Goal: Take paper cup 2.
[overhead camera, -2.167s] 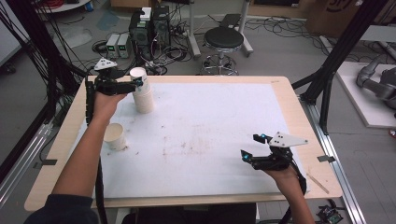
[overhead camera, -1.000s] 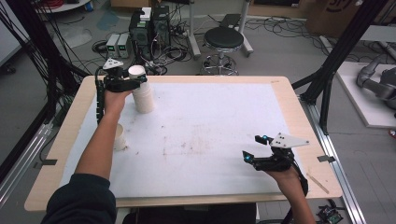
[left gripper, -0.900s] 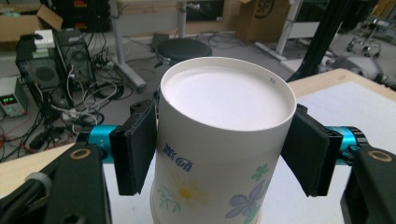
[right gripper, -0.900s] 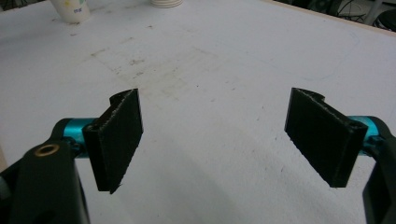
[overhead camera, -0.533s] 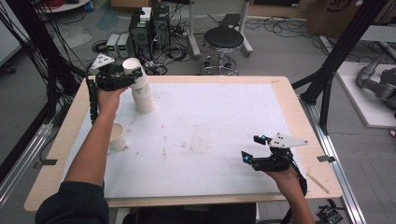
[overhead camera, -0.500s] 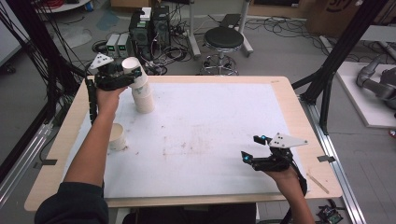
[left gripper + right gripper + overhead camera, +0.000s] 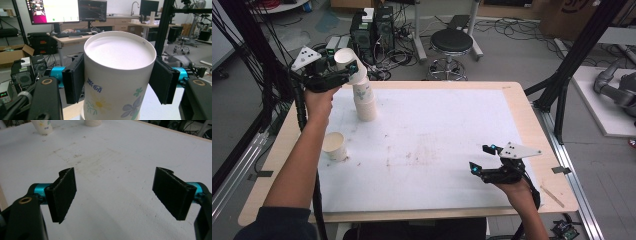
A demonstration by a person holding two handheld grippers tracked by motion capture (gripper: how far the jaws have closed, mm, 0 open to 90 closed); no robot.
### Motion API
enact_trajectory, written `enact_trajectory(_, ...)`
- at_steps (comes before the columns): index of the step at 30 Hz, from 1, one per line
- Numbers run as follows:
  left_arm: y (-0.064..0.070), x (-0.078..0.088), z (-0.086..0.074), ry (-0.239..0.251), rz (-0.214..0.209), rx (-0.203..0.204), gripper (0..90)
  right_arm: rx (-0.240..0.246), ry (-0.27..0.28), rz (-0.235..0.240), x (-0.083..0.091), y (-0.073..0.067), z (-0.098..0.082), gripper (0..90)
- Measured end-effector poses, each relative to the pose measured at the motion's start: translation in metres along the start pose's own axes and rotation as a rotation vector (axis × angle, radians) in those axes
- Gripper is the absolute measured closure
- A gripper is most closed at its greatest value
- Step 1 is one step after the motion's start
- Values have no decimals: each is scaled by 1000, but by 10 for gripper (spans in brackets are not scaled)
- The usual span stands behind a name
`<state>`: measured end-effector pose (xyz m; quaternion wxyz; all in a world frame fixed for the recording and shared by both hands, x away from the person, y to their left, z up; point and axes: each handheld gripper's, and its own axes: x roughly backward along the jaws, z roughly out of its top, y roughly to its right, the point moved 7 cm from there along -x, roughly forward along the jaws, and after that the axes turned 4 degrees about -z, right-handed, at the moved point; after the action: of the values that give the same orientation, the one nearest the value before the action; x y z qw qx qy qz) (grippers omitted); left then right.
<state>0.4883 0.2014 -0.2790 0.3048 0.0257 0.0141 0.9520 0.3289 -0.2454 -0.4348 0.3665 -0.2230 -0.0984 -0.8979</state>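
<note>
My left gripper point(image 7: 343, 71) is shut on a white paper cup with a flower print point(image 7: 347, 59), held up over the table's far left corner. It hangs tilted just above a stack of like cups point(image 7: 365, 102). In the left gripper view both black pads point(image 7: 74, 80) press the cup's sides point(image 7: 117, 90), and the jaws have just been closing on it. A single cup point(image 7: 334, 146) stands upright nearer the left edge. My right gripper point(image 7: 480, 159) rests low at the front right, open, with bare table between its jaws point(image 7: 117, 192).
A white sheet point(image 7: 437, 135) covers the wooden table. The single cup point(image 7: 42, 126) and the stack's base point(image 7: 92, 122) lie far across from my right gripper. A stool point(image 7: 452, 42) and computer towers point(image 7: 372, 27) stand behind the table.
My left gripper has risen and drawn slightly left, lifting the top cup off the stack and tilting it. The right gripper has stayed where it was.
</note>
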Motion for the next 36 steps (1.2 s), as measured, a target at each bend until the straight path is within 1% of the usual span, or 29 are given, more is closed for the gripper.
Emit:
enact_trajectory(2, 4, 4, 3, 8, -21, 8, 347, 1, 1, 2, 0, 0, 0, 195)
enact_trajectory(4, 9, 8, 7, 15, -38, 3, 348, -2, 2, 3, 0, -1, 1, 196)
enact_trajectory(7, 17, 13, 11, 21, -74, 11, 348, 1, 2, 5, -1, -1, 1, 196)
enact_trajectory(10, 29, 18, 14, 26, -117, 4, 347, 4, 3, 4, -1, -2, 2, 196)
enact_trajectory(11, 34, 20, 13, 28, -143, 12, 348, 4, 4, 9, -1, -2, 2, 196)
enact_trajectory(12, 41, 21, 11, 27, -168, 15, 347, 2, 4, 11, -1, -3, 2, 196)
enact_trajectory(14, 50, 23, 7, 19, -201, 11, 347, -1, 5, 16, -2, -4, 3, 195)
enact_trajectory(15, 58, 24, 3, 15, -225, 14, 347, -3, 5, 19, -2, -4, 3, 195)
enact_trajectory(17, 68, 25, -3, 1, -256, 12, 347, 3, 9, 26, -2, -6, 4, 195)
enact_trajectory(18, 75, 25, -8, -9, -278, 6, 347, 1, 9, 28, -2, -6, 4, 195)
enact_trajectory(20, 85, 26, -13, -17, -308, 2, 347, -1, 9, 35, -2, -6, 5, 195)
enact_trajectory(21, 91, 26, -17, -21, -336, 8, 346, -2, 10, 40, -2, -7, 5, 195)
enact_trajectory(22, 96, 26, -20, -27, -346, 13, 345, 1, 10, 47, -3, -8, 5, 195)
enact_trajectory(24, 104, 26, -26, -51, -370, 5, 345, 1, 7, 50, -4, -8, 5, 195)
enact_trajectory(25, 107, 26, -28, -54, -377, -1, 344, 2, 6, 54, -5, -8, 5, 195)
enact_trajectory(30, 123, 26, -40, -68, -432, 5, 344, 11, 1, 66, -9, -11, 7, 195)
enact_trajectory(33, 131, 26, -49, -79, -452, -1, 344, 10, 0, 83, -10, -15, 8, 195)
enact_trajectory(34, 134, 26, -53, -84, -458, -5, 344, 21, -2, 92, -11, -17, 8, 195)
enact_trajectory(35, 137, 26, -56, -89, -464, -7, 344, 22, -6, 96, -11, -18, 8, 195)
enact_trajectory(36, 139, 26, -60, -92, -469, -9, 344, 29, -5, 94, -11, -18, 9, 195)
